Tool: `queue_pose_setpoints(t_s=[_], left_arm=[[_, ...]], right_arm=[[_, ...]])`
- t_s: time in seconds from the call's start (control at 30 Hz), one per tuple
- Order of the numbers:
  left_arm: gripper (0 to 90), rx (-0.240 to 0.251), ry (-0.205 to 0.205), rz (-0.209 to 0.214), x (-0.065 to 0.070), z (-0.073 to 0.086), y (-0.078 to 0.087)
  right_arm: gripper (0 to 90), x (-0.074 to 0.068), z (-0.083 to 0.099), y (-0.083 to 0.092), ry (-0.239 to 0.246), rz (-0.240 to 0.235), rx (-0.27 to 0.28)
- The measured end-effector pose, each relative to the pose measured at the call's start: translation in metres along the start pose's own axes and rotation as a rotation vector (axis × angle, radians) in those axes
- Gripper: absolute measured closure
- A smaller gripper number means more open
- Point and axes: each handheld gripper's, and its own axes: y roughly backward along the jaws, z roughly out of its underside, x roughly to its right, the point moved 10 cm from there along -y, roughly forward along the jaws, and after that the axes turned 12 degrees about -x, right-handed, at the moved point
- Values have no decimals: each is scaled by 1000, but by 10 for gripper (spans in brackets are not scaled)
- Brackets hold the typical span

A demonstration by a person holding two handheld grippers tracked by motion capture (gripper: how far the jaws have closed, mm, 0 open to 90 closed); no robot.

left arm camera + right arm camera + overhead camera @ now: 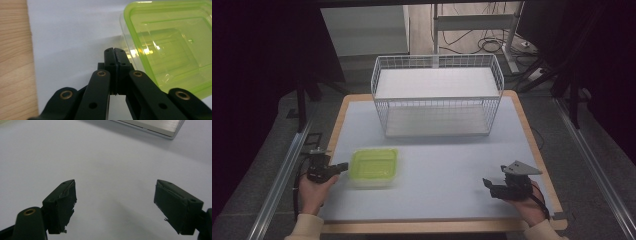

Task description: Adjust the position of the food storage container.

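The left gripper (114, 51) has its black jaws pressed together with nothing between them — their tips sit just beside the near wall of the clear container with the green lid (172, 47), over the pale grey mat (72, 37). From above, that container (373, 166) lies on the mat's left part, nearer the person than the white wire basket (437, 95). The right gripper (115, 202) holds its jaws wide apart over bare mat — well apart from the container.
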Motion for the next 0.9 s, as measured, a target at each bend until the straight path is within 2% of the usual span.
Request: queue_pose_setpoints(t_s=[0.1,0.37,0.53,0.67,0.77,0.9], left_arm=[[900,-5,-1,-11,2,-1,-2],[900,-16,-12,-8,9,-4,-7],[900,-34,-25,-2,19,-5,-14],[900,-30,-32,2,26,-9,-16],[900,-26,-32,27,32,-12,-19],[900,-39,-37,18,36,-11,-24]], right_arm=[[181,1,0,0,-8,3,-1],[181,2,1,-1,-6,3,-4],[181,2,0,-1,-9,-3,-1],[181,2,1,-1,-9,-1,-1],[181,2,0,-1,-7,-2,-1],[181,2,0,-1,-7,-3,0]])
